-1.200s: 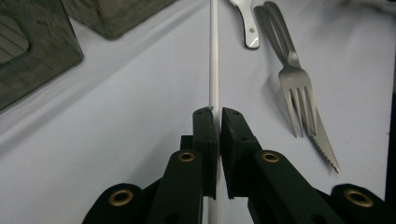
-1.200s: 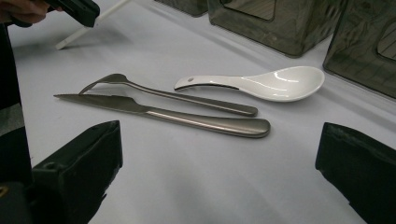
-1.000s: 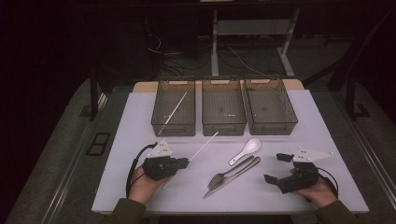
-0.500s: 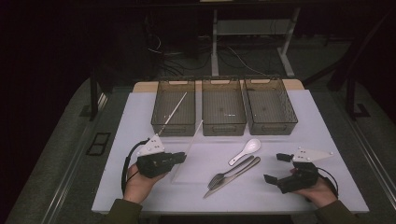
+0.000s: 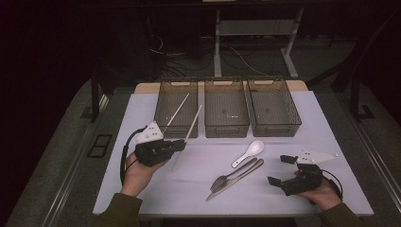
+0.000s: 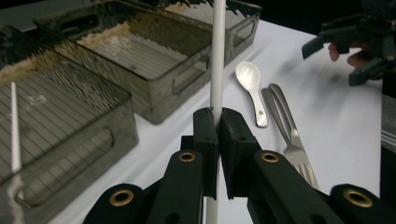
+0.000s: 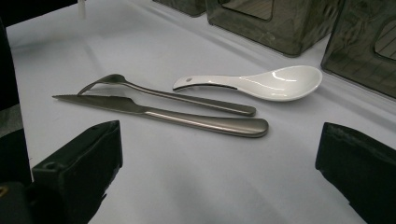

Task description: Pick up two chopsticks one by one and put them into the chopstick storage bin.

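Note:
My left gripper [image 5: 182, 144] [image 6: 218, 116] is shut on a thin white chopstick [image 5: 194, 122] [image 6: 217, 56] and holds it above the white table, its far end slanting toward the left bin [image 5: 163, 120]. A second white chopstick [image 5: 178, 112] [image 6: 14, 126] leans inside that bin. My right gripper [image 5: 279, 170] [image 7: 217, 140] rests near the front right of the table, jaws wide apart with nothing between them. In front of it lie a white spoon [image 7: 275, 84] [image 5: 249, 152], a steel fork [image 7: 177, 97] and a steel knife [image 7: 187, 119] [image 5: 236, 178].
Three dark see-through bins stand in a row at the back: the left one, a middle one [image 5: 226, 128] and a right one [image 5: 275, 127]. The table's front edge [image 5: 227, 213] runs just before both hands.
The left gripper has lifted off the table with the chopstick and moved up toward the bins. The right gripper and the cutlery have stayed put.

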### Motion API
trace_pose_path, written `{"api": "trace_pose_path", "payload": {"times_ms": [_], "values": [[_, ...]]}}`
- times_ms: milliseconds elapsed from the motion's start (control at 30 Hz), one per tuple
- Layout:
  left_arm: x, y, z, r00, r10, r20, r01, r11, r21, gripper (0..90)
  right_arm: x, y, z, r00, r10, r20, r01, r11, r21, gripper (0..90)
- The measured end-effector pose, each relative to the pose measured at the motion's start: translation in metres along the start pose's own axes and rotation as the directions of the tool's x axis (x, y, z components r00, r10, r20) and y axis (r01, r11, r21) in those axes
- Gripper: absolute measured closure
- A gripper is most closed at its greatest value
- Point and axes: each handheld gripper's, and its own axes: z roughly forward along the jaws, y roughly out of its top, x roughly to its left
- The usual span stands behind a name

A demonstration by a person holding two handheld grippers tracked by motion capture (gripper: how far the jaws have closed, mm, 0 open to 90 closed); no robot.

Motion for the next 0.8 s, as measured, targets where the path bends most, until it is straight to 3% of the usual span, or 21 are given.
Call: {"api": "trace_pose_path", "payload": {"times_ms": [300,500,800], "values": [[0.019,0.035,-0.003,0.9996,0.012,-0.025,-0.012,0.9994,-0.031,84.7,0.0,0.0,0.0,1.0,0.001,-0.001,-0.001,1.0,0.0,0.8],[0.039,0.062,-0.002,0.9973,0.025,-0.069,-0.027,0.9991,-0.031,84.7,0.0,0.0,0.0,1.0,0.002,0.001,-0.002,1.0,-0.002,0.8],[0.077,0.087,0.009,0.9899,-0.013,-0.141,0.007,0.9992,-0.04,84.7,0.0,0.0,0.0,1.0,-0.001,-0.001,0.001,1.0,-0.002,0.8]]}}
